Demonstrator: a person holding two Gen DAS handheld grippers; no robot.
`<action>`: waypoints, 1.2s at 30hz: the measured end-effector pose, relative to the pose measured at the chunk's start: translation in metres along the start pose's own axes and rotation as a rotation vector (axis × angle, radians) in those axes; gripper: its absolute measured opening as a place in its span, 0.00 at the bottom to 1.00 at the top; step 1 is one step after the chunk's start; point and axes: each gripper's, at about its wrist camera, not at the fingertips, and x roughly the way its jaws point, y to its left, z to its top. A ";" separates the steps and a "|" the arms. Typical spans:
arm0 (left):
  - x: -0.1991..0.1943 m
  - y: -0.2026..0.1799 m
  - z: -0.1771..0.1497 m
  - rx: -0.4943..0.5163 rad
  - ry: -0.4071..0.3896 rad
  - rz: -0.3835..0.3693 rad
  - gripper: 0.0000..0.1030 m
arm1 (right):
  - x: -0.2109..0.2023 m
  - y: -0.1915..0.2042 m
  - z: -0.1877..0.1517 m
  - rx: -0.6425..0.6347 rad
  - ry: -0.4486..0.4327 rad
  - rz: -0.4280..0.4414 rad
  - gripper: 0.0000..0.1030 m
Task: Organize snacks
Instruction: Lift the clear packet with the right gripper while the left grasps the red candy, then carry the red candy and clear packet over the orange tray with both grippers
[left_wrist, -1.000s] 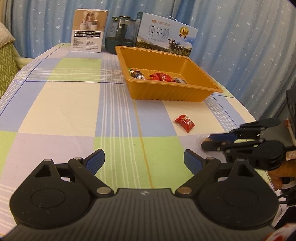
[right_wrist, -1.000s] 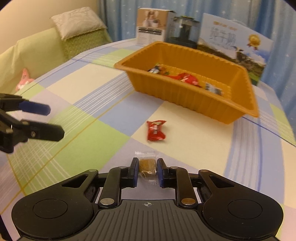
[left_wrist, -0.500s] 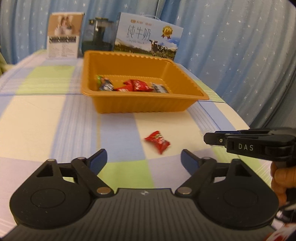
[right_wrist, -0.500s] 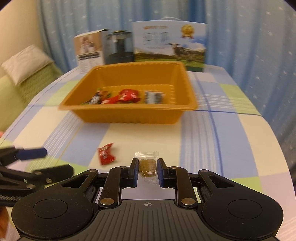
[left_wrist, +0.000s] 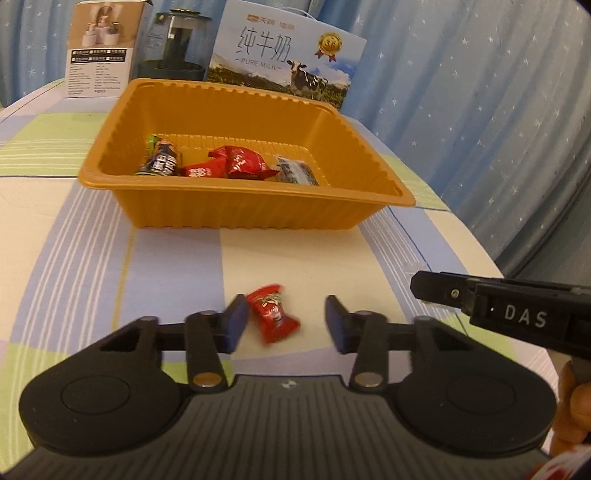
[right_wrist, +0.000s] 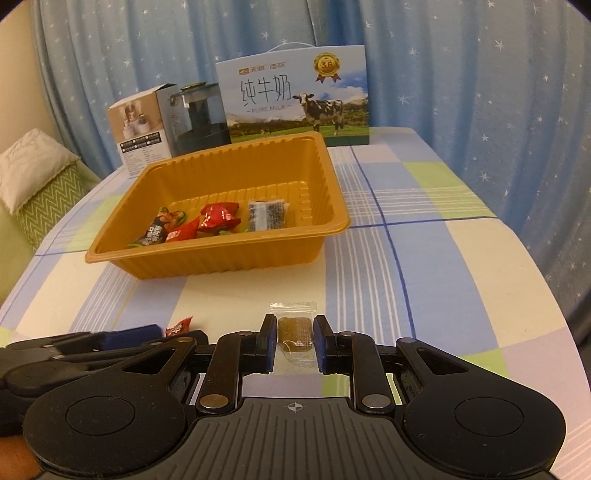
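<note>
We see our left gripper (left_wrist: 282, 322) low over the checked tablecloth (left_wrist: 74, 266), its blue pads (left_wrist: 233, 325) closing in on a red-wrapped candy (left_wrist: 272, 313) that lies between them on the cloth. The left pad is just at the wrapper's edge; the right pad still stands clear of it, so nothing is pinched yet. The candy is slightly blurred.

Our right gripper (right_wrist: 295, 343) is clamped on a small clear sachet with a brown sweet inside (right_wrist: 295, 334) — the pads press it from both sides, and its crimped top edge sticks out ahead of the fingertips. In the left wrist view that gripper comes in from 3 o'clock as a dark bar lettered DAS, with part of a hand behind it at about 4 o'clock.

At 12 o'clock from both grippers sits the orange plastic tray (left_wrist: 236, 210), ribbed along its walls, resting on the cloth and well apart from the loose candy. Inside it, along the near wall, lie a dark green-ended snack pack (left_wrist: 160, 160), two red candies (left_wrist: 242, 162) touching one another, and a clear packet with dark contents (left_wrist: 295, 171) at the right end of the row.

Behind the tray, at about 11 to 1 o'clock, stand a white product box (left_wrist: 101, 51), a dark-based clear jar (left_wrist: 173, 44) and a pure milk carton with a cow on it (left_wrist: 284, 66) — all in front of a blue star-printed curtain (left_wrist: 480, 92). In the right wrist view a green zigzag cushion (right_wrist: 44, 199) shows at 9 o'clock.
</note>
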 end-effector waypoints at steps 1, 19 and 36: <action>0.001 -0.001 0.000 0.002 0.000 0.004 0.31 | 0.000 0.000 0.000 -0.001 0.000 0.001 0.21; -0.048 0.013 -0.025 0.059 0.026 0.111 0.15 | -0.011 0.018 -0.007 0.008 0.006 0.027 0.21; -0.166 0.012 -0.048 -0.006 0.008 0.187 0.15 | -0.100 0.046 -0.057 0.111 -0.017 -0.007 0.21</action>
